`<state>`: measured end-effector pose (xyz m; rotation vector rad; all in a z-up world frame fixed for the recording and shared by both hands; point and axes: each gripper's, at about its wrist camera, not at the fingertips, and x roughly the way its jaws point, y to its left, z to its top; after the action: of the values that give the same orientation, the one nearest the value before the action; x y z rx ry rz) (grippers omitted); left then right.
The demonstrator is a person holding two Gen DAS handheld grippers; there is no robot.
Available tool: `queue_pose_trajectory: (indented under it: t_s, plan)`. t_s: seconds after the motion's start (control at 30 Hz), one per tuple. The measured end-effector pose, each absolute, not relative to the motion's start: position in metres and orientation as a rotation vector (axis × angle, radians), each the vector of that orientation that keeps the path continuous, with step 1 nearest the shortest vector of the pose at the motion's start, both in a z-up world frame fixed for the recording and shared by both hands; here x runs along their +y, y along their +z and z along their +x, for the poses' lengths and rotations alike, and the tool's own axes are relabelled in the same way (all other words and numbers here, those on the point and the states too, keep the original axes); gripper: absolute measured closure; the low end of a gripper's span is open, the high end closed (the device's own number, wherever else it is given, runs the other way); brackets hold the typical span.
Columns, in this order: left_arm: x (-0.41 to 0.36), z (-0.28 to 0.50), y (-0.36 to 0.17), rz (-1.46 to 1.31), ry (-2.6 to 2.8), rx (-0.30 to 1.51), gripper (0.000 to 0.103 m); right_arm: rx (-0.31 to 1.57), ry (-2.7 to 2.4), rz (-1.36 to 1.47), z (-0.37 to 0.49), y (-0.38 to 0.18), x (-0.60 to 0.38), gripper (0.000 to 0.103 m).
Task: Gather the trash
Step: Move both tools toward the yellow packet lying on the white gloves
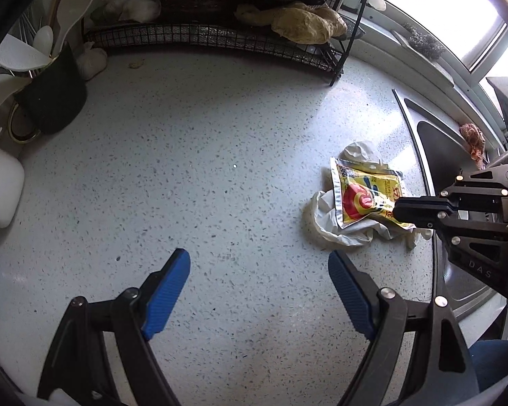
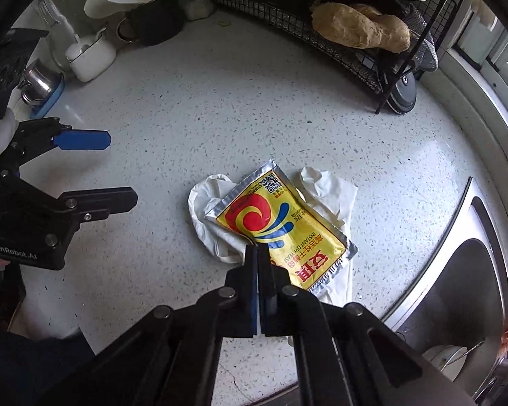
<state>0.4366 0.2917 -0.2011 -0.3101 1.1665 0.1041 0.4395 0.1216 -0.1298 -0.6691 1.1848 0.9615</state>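
— Packet: what is it and where?
— Yellow yeast sachet, glossy foil with crimped silver edges, lying on a crumpled white glove on the speckled stone bench, near the steel sink.
— Fingers?
— Right gripper fingers are pressed together, pinching the sachet's edge. Left gripper fingers stand apart, ribbed blue pads, empty.

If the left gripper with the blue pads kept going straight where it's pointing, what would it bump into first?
Most likely just the bare speckled countertop. The left gripper is open with nothing between its pads, and the yellow yeast packet lies off to its right, outside that line.
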Motion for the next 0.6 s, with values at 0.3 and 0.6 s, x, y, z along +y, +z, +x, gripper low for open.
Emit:
queue_pose_trajectory:
  t_s: [0.3, 0.6]
  plan:
    - [0.291, 0.433, -0.208, -0.316, 0.123, 1.18, 0.02, 1.217, 0.971, -0.727, 0.454, -0.143, 0.125, 0.074]
    - [0.297, 0.435, -0.214, -0.331, 0.153, 1.191, 0.02, 1.181, 1.013, -0.837, 0.468, -0.151, 0.155, 0.058]
